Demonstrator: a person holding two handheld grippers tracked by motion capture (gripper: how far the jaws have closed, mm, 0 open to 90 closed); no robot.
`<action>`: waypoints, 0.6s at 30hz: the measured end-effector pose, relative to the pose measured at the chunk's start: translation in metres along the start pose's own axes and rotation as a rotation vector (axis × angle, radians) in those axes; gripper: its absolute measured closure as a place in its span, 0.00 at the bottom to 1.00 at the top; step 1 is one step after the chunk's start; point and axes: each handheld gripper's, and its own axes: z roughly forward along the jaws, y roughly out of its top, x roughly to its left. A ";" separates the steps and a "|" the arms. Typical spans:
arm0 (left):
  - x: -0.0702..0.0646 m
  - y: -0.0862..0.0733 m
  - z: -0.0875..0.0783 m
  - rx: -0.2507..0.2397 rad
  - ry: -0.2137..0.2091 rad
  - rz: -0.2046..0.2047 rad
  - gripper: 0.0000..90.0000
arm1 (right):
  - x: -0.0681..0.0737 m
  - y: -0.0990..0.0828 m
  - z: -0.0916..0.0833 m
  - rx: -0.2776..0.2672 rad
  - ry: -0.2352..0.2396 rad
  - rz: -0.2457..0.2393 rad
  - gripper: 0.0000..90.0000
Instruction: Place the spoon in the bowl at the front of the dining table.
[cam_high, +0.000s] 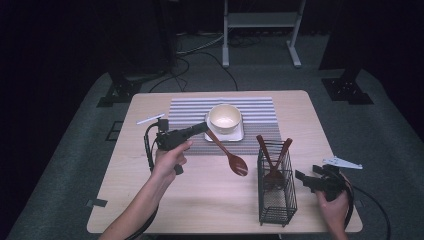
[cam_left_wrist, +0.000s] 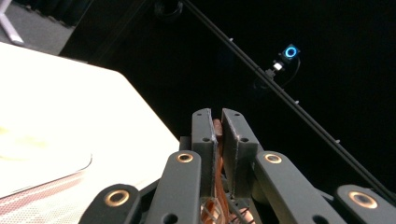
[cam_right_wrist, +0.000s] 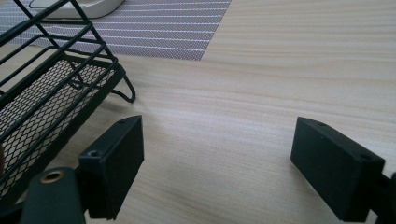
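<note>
My left gripper (cam_high: 202, 128) hovers over the striped placemat (cam_high: 190, 107), just left of a cream bowl (cam_high: 224, 117). It is shut on the handle of a brown wooden spoon (cam_high: 233, 159), whose head points toward the near right over the table. In the left gripper view the jaws stand almost together around my left gripper (cam_left_wrist: 217, 116), with a sliver of brown handle (cam_left_wrist: 217, 128) between them. At the table's near right my right gripper (cam_high: 305, 180) stands open and empty beside a black wire caddy (cam_high: 276, 195). My right gripper (cam_right_wrist: 217, 154) hovers over bare wood, the caddy (cam_right_wrist: 51, 98) to its left.
The caddy holds two more brown wooden utensils (cam_high: 273, 159). The bowl rests on a white square plate (cam_high: 239, 134). A white strip (cam_high: 150, 119) lies near the table's far left. A metal stand (cam_high: 260, 20) is on the floor behind the table.
</note>
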 end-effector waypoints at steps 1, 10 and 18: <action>0.001 0.000 0.001 0.001 0.002 0.001 0.94 | 0.000 0.000 0.000 0.000 0.000 0.000 0.18; 0.010 -0.002 0.007 -0.007 0.025 0.000 0.94 | 0.000 0.000 0.000 -0.003 0.000 0.000 0.18; 0.010 0.002 0.019 0.003 0.021 0.010 0.94 | 0.000 0.000 -0.001 -0.004 0.000 0.001 0.18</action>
